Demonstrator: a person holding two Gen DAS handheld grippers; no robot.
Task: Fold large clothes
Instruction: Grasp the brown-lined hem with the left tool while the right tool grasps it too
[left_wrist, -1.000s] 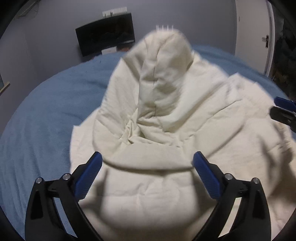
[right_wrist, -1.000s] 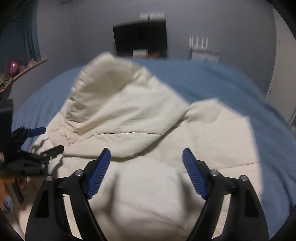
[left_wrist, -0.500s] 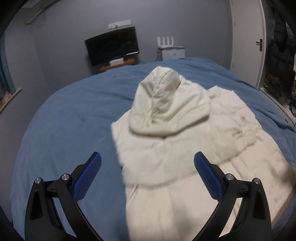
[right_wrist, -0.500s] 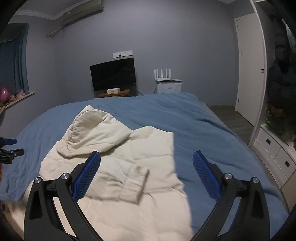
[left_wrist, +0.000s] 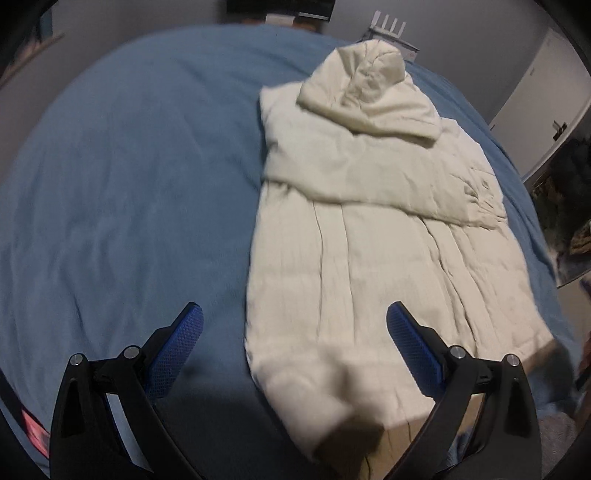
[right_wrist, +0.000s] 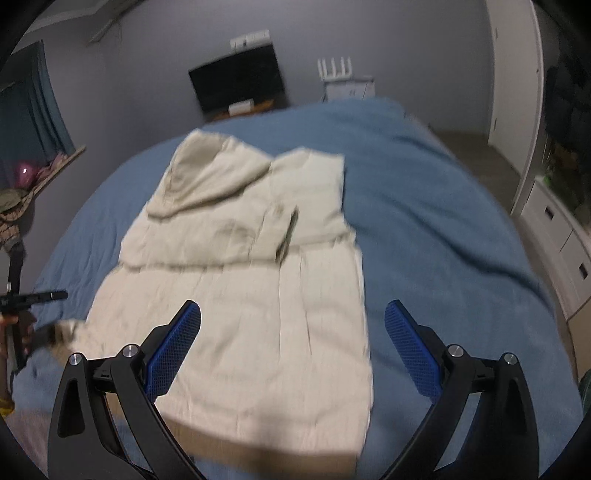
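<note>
a cream hooded coat (left_wrist: 369, 229) lay flat on the blue bed (left_wrist: 129, 177), its hood (left_wrist: 365, 81) at the far end and a sleeve (left_wrist: 406, 192) folded across the body. the left tool (left_wrist: 294, 328) hung above the coat's near hem with its blue pads (left_wrist: 177, 347) spread wide and nothing between them. a white router (left_wrist: 391, 26) stood beyond the bed by the grey wall.

cream hooded quilted coat (left_wrist: 388, 236) lies flat lengthwise on the blue bed cover (left_wrist: 122, 184), hood (left_wrist: 373, 85) at far end, sleeves folded across chest, hem at near edge.
</note>
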